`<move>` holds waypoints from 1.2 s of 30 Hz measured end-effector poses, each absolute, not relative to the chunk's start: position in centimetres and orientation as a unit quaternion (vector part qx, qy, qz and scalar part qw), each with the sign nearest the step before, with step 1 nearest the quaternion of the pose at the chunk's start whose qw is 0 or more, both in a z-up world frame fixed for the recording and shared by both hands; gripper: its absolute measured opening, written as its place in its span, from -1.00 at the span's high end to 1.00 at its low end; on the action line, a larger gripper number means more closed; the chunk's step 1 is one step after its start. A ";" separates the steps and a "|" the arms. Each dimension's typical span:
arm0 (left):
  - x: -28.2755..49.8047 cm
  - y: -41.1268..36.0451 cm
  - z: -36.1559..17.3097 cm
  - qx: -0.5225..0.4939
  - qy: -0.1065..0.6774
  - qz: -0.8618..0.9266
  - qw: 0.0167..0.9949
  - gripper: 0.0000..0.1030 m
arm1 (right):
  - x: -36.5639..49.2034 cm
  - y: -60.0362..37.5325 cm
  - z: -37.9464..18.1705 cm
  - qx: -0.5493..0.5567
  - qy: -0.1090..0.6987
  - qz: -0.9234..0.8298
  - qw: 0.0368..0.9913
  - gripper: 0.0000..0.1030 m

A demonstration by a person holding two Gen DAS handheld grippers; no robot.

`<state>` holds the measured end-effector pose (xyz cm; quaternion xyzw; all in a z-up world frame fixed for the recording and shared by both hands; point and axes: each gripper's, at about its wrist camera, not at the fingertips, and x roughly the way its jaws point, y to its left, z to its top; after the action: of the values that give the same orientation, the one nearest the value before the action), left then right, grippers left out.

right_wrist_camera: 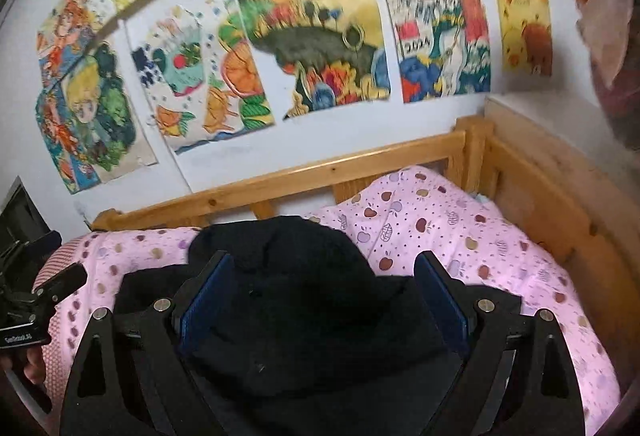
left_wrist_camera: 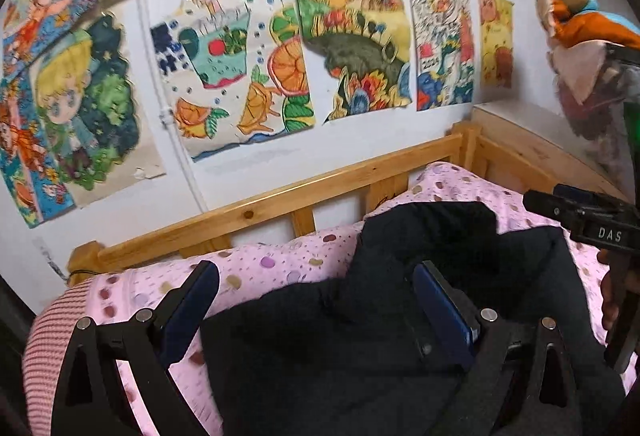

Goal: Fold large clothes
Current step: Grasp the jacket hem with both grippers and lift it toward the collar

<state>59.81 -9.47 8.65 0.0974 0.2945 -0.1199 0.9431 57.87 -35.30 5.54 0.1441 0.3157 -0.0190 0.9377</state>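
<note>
Both black two-finger grippers stand spread wide, grasping nothing: the left gripper (left_wrist_camera: 316,300) and the right gripper (right_wrist_camera: 324,288) hover over the bulky black garment (right_wrist_camera: 304,300), rumpled low in frame on the pink apple-print bedsheet (right_wrist_camera: 440,232). Best pinch two matching outer edges, not the middle, before lifting.
</note>
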 end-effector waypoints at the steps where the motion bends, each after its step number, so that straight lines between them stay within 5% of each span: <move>1: 60.7 -9.7 8.2 0.094 0.298 -0.119 0.942 -0.90 | 58.8 -35.5 4.9 0.144 0.318 -0.028 0.937 -0.71; 7: 66.1 -11.2 5.4 0.061 0.316 -0.118 0.939 -0.89 | 62.7 -35.5 1.5 0.159 0.343 -0.002 0.926 -0.63; 11: 68.7 -12.0 3.6 0.045 0.343 -0.114 0.931 -0.67 | 64.2 -35.0 0.0 0.140 0.356 -0.018 0.924 -0.60; 13: 69.6 -12.2 2.6 0.030 0.363 -0.109 0.925 -0.53 | 64.7 -35.3 -0.7 0.159 0.356 -0.019 0.921 -0.25; 15: 70.2 -12.2 1.7 0.011 0.384 -0.108 0.917 -0.08 | 64.9 -35.8 -1.1 0.178 0.358 -0.016 0.916 -0.11; 17: 70.7 -11.8 1.0 -0.022 0.401 -0.118 0.908 0.16 | 64.9 -36.2 -1.5 0.192 0.356 -0.016 0.915 0.06; 19: 70.7 -11.0 0.8 -0.069 0.406 -0.128 0.902 0.41 | 64.7 -36.4 -1.7 0.203 0.354 -0.018 0.913 0.58; 21: 70.4 -10.6 0.7 -0.096 0.410 -0.141 0.896 0.74 | 64.1 -36.6 -1.6 0.211 0.350 -0.016 0.912 0.65; 36: 59.9 -6.8 4.9 -0.048 0.365 -0.216 0.904 0.89 | 52.4 -36.5 1.7 0.195 0.301 0.083 0.930 0.84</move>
<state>59.93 -6.84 4.88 -0.0477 0.3650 -0.2159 0.9044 52.40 -36.52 1.72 0.1946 0.3014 0.0827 0.9298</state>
